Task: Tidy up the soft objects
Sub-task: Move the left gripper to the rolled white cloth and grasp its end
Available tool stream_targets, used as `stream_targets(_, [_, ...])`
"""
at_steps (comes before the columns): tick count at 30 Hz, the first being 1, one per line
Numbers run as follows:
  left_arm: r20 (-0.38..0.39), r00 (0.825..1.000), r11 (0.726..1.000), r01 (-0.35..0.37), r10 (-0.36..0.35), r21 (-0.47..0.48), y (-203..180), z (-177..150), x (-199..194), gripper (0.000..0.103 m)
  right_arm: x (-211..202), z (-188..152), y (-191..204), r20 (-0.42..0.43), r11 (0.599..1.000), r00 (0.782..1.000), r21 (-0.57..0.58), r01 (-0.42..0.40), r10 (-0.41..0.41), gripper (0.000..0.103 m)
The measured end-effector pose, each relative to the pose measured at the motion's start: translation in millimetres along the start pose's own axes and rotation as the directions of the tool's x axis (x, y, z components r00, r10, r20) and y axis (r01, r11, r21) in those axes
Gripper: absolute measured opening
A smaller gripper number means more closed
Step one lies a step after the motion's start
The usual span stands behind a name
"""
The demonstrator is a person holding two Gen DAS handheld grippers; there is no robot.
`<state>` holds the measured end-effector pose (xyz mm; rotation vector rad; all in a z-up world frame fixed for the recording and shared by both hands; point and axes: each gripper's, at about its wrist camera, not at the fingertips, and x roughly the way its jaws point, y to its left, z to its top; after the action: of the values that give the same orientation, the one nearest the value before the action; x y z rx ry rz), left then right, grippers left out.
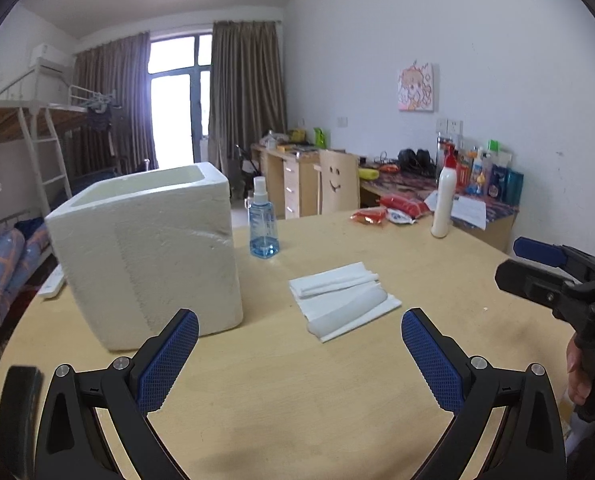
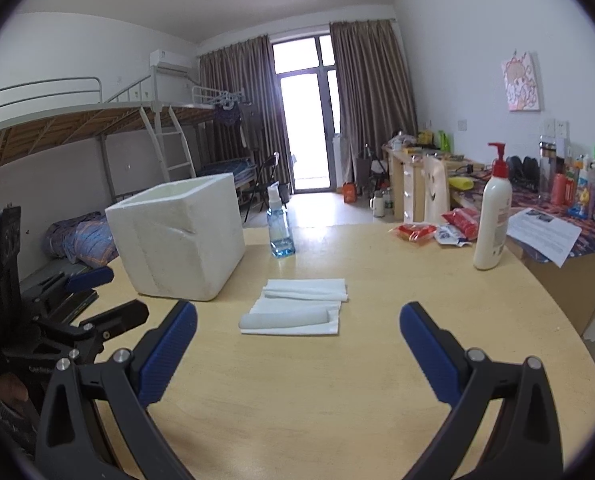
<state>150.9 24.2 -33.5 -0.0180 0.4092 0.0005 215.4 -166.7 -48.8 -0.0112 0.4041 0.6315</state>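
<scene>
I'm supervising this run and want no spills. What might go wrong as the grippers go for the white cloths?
The blue spray bottle stands close behind the white cloths, beside the foam box; reaching past the cloths may tip it. The thin sheet under the rolled cloth lies flat on the table, so the open left gripper or right gripper might pinch one layer and undo the stack.

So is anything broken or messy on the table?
Yes, a little. The white foam box has a dented crease across its front side, as if it got pushed in. The white cloths lie in a loose pile, one rolled up. Nothing looks spilled.
</scene>
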Motion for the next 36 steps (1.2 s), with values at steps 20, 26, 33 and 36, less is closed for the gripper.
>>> stream_targets(20, [-0.189, 0.98, 0.99, 0.09, -0.068, 0.106, -5.0, 22.8, 93.3, 0.092, 66.1, 17.7, -21.6, -0.208, 0.993, 0.973, -0.03, -0.112, 0.103, 0.102])
stream_targets(26, [-0.26, 0.958, 0.974, 0.164, -0.119, 0.16, -9.7, 14.4, 122.1, 0.076, 80.2, 13.7, -28.1, -0.256, 0.988, 0.956, -0.005, -0.152, 0.146, 0.102])
stream_targets(33, [-0.358, 0.919, 0.959, 0.233, -0.164, 0.158, -10.1, 4.7, 151.3, 0.061, 82.2, 11.6, -35.4, -0.266, 0.98, 0.943, 0.051, -0.193, 0.2, 0.102])
stream_targets(36, [-0.375, 0.907, 0.952, 0.264, -0.19, 0.156, -11.7, 4.4, 155.5, 0.054, 84.5, 11.1, -35.0, -0.272, 0.977, 0.939, 0.061, -0.203, 0.212, 0.102])
